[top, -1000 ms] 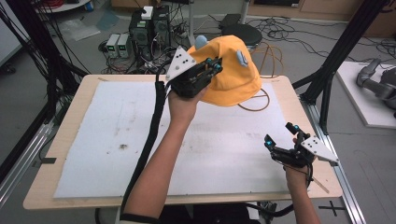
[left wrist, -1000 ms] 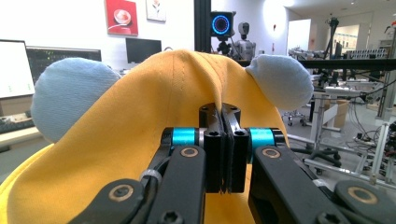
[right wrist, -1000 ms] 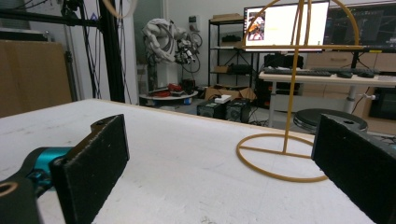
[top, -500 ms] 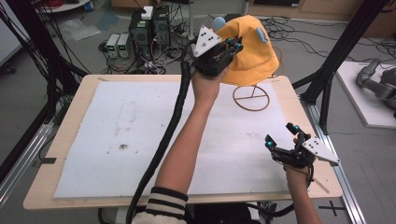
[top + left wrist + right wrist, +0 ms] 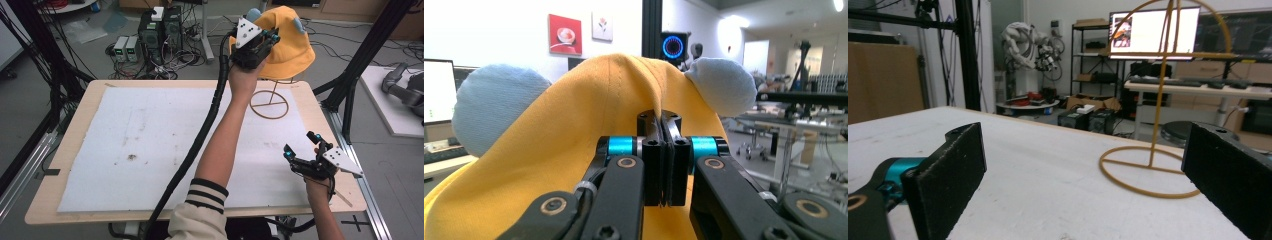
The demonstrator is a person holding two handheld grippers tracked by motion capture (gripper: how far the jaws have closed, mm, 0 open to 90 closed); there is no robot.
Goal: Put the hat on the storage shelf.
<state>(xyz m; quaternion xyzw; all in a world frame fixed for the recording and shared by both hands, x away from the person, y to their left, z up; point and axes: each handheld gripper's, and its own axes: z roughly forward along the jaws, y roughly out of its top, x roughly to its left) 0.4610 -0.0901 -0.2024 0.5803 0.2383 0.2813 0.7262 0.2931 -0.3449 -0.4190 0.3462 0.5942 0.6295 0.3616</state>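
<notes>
From the high view, the left gripper (image 5: pixel 256 42) is raised above the far right corner of the surface (image 5: pixel 75 200), its fingers clenched on a yellow hat (image 5: pixel 292 45) that hangs over the top of a wire stand (image 5: pixel 269 104). The stand's ring base sits near the far edge. The right gripper (image 5: pixel 302 150) rests near the right edge toward the near corner, its fingers released and holding nothing.

In the left gripper view the fingers (image 5: pixel 653 150) pinch a fold of the hat's yellow cloth, with a pale blue ear (image 5: pixel 494 107) on either side.

The right gripper view looks across the surface at the stand between spread fingers (image 5: pixel 948 170).

The step in hand seems to be setting the hat on the stand. Next, the hat needs centring over the stand's top hoop, lowering until it drapes, then letting go.
</notes>
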